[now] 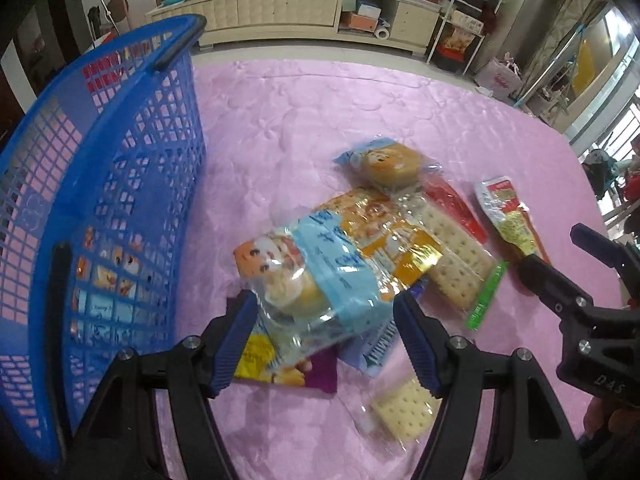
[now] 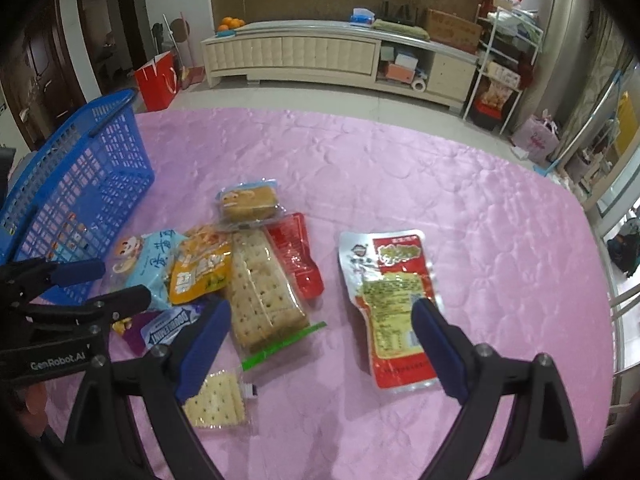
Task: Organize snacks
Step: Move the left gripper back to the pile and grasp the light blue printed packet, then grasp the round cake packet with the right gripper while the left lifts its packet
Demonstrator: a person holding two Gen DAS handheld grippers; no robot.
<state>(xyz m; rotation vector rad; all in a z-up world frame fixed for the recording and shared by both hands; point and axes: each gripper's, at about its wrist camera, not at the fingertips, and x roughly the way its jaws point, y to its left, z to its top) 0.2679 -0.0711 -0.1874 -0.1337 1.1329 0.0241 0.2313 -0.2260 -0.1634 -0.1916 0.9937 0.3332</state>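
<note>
Snack packets lie in a heap on the pink quilted table [image 2: 440,184]. My left gripper [image 1: 324,300] is open, its fingers on either side of a light blue cake packet [image 1: 304,276] that tops the heap; the pads do not press it. From the right wrist view, the left gripper [image 2: 122,280] hovers at that cake packet [image 2: 148,260]. My right gripper [image 2: 322,308] is wide open above a red and yellow packet [image 2: 392,300] lying apart on the right. A blue mesh basket [image 1: 120,160] stands at the left with a packet inside.
The heap also holds a long cracker pack [image 2: 264,292], a red packet [image 2: 296,256], a brown cake packet [image 2: 248,200], an orange packet [image 2: 200,268], a gum pack [image 2: 168,324] and a small cracker pack [image 2: 216,400]. Beyond the table's far edge stands a low cabinet [image 2: 320,52].
</note>
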